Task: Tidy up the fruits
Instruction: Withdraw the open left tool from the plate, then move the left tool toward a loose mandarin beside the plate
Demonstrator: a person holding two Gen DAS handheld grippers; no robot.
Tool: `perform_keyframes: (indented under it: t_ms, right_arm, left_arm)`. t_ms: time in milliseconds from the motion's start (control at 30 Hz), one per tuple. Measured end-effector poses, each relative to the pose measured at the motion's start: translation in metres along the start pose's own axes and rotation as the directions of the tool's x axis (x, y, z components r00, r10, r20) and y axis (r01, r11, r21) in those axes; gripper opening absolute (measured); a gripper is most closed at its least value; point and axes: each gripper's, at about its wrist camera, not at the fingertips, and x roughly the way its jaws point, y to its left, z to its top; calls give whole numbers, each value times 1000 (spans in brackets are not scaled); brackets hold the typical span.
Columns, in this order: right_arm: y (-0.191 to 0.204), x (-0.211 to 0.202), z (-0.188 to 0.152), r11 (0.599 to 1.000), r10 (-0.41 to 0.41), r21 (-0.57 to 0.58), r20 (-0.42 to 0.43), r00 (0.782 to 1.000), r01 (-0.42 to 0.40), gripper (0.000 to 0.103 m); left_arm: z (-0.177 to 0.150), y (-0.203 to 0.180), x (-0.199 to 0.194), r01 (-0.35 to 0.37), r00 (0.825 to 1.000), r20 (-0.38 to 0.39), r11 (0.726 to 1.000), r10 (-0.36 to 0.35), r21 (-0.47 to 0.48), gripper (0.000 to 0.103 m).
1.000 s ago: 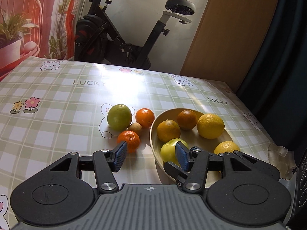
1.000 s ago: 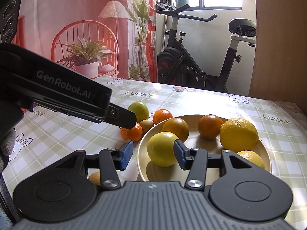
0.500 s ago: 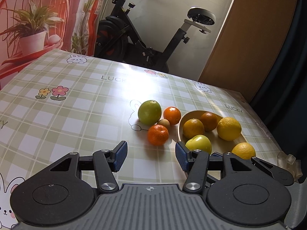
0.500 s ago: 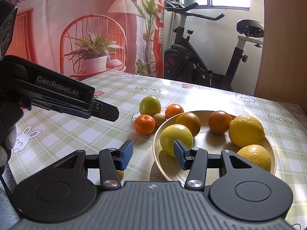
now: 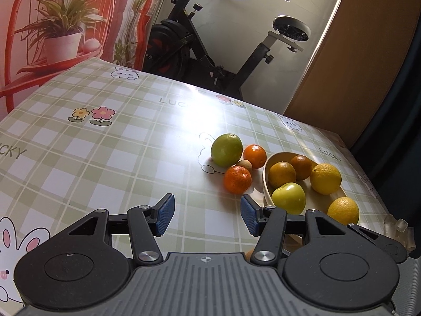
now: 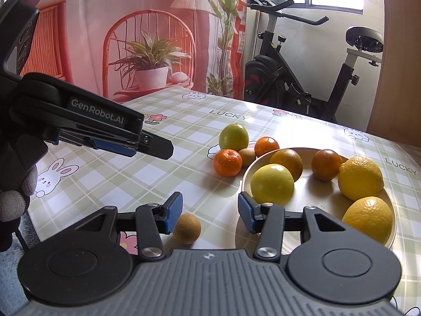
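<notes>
Both grippers, left [image 5: 205,214] and right [image 6: 210,212], fingers spread and empty, have pulled back from the bowl [image 6: 310,200], leaving five fruits loose on the worktop [image 5: 105,158].

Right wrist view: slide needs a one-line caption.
Open right gripper above a checked tablecloth, facing a bowl of citrus, with five fruits outside it.
</notes>
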Motion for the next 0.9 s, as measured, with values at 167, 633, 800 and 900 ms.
perform_keyframes:
  t_ms: [167,633,800,900]
  right_arm:
    - [-8,9,18,1000,-2,7,19,1000,2,50]
    - [-4,69,48,995,35,-88,-76,996,-42,51]
    - [-4,85,51,994,-4,-108,-106,994,-7,52]
    - [-5,92,52,994,-23,-111,-124,992,9,52]
  left_arm:
    - [29,2,-10,-25,997,70,1000,24,17,58]
    - [51,23,0,-60,991,118,998,62,-25,58]
    - [50,25,8,-99,989,109,995,101,-31,59]
    - [52,30,10,-95,990,103,995,99,-42,59]
